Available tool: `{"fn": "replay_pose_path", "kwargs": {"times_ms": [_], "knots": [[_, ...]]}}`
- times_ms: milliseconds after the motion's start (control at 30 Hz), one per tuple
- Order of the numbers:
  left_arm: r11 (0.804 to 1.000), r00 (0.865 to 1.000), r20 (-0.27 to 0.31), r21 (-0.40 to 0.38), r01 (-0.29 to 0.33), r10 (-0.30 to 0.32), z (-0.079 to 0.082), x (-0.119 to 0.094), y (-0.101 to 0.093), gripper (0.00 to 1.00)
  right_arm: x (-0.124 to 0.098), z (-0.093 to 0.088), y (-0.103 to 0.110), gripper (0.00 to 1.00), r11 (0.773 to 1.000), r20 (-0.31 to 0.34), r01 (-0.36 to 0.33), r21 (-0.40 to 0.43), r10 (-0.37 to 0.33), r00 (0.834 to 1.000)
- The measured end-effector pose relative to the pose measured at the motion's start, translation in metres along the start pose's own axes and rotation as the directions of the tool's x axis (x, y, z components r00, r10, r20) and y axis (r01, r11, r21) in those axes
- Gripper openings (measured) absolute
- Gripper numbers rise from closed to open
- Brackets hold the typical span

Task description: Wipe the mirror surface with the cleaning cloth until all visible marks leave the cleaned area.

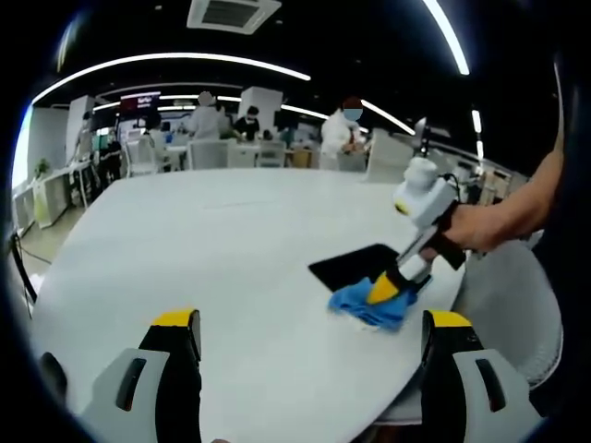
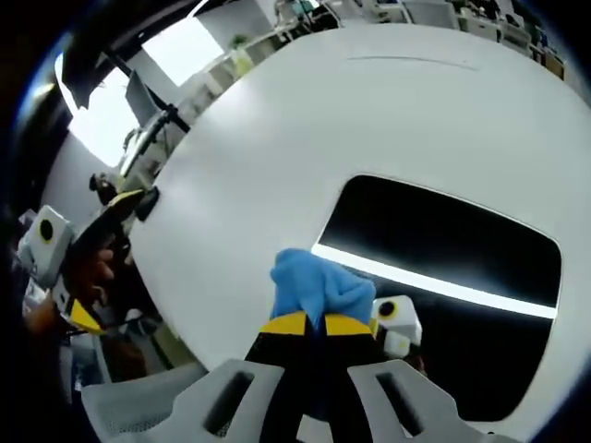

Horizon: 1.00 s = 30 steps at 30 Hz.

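A dark rectangular mirror (image 2: pixel 443 249) lies flat on the white table (image 2: pixel 305 120); it reflects a ceiling light strip. In the left gripper view the mirror (image 1: pixel 355 266) sits right of centre near the table's edge. My right gripper (image 2: pixel 312 323) is shut on a blue cleaning cloth (image 2: pixel 314 284) and presses it at the mirror's near edge. The left gripper view shows that right gripper (image 1: pixel 386 291) with the blue cloth (image 1: pixel 369 306) bunched under its yellow tips, held by a hand. My left gripper (image 1: pixel 309 328) hovers open over the table, nothing between its jaws.
The white table (image 1: pixel 203 240) is round and broad, its edge close to the mirror. A white mesh chair (image 1: pixel 512 305) stands beside that edge. Several people, desks and chairs fill the background. My left gripper (image 2: pixel 92 263) appears at the left of the right gripper view, off the table.
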<state>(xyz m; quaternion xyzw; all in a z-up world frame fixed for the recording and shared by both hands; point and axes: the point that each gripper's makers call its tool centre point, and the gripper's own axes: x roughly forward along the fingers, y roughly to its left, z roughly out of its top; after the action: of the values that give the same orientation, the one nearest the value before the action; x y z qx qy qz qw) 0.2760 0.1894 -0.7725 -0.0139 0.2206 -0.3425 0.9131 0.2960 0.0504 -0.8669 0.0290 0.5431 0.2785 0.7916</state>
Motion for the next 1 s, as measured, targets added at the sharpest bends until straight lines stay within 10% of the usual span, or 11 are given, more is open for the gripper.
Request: {"fn": "replay_pose_path", "kwargs": {"times_ms": [467,1000], "knots": [[1.0,1.0,-0.001,-0.002,-0.004,0.004,-0.001,0.0,0.001,1.0,0.004,0.01,-0.005,0.0,1.0,-0.006,-0.004,0.024,0.004,1.0],[0.999,0.999,-0.004,-0.028,-0.039,0.039,-0.01,-0.014,0.01,1.0,0.024,0.073,-0.033,0.0,0.996,-0.011,0.07,-0.056,-0.071,0.997]]}}
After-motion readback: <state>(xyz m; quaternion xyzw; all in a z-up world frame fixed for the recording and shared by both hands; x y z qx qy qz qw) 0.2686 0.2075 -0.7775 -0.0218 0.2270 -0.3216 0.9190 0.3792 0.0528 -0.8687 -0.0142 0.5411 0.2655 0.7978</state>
